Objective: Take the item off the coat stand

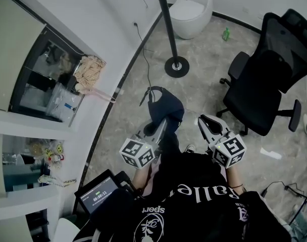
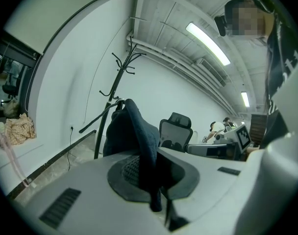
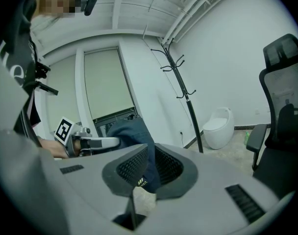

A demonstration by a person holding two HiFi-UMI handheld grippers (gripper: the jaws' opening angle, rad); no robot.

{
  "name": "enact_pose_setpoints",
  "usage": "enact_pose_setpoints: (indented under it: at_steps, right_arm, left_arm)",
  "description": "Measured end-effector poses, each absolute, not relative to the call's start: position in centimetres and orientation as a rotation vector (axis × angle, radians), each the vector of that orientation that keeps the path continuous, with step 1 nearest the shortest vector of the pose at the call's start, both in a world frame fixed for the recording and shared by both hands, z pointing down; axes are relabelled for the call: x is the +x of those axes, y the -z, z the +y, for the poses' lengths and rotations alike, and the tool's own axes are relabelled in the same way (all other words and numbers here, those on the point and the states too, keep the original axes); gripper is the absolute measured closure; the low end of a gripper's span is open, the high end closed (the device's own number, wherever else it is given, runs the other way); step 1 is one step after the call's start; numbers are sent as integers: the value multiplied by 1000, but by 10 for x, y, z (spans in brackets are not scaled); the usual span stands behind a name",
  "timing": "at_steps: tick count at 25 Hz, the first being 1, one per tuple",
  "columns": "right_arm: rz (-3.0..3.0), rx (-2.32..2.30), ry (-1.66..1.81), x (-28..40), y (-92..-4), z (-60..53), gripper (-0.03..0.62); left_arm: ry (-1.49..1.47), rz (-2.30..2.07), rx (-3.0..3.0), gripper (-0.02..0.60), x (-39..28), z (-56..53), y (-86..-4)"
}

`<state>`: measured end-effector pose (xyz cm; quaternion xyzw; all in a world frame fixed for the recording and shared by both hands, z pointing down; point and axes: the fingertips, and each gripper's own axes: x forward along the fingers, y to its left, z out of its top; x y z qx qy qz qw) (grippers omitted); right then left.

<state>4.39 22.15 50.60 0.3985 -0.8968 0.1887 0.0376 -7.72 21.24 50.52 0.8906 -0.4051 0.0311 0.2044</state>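
Note:
A dark blue cloth item [image 1: 166, 107], cap-like with a thin strap at its top, hangs off the stand and over the floor. My left gripper [image 1: 161, 126] is shut on its lower edge; in the left gripper view the cloth [image 2: 134, 131] is pinched between the pads of the left gripper [image 2: 156, 180]. The black coat stand [image 1: 168, 24] stands farther off by the curved wall, its hooks bare in the right gripper view [image 3: 174, 65]. My right gripper [image 1: 208, 125] is beside the item, open and apart from it. The cloth [image 3: 139, 136] shows through that gap.
A black office chair [image 1: 264, 89] stands to the right. A white rounded tub [image 1: 194, 11] and a green bottle [image 1: 225, 33] sit beyond the stand's base [image 1: 176, 67]. Shelves with clutter [image 1: 67, 89] line the left wall. A timer screen [image 1: 98, 193] is near my left side.

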Motion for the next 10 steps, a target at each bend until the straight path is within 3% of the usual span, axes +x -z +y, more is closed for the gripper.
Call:
enact_pose_setpoints:
  at_steps: [10]
  right_arm:
    - [-2765, 1211, -567, 46, -508, 224, 559]
  left_arm:
    - [-82, -1125, 2485, 563, -73, 217, -507]
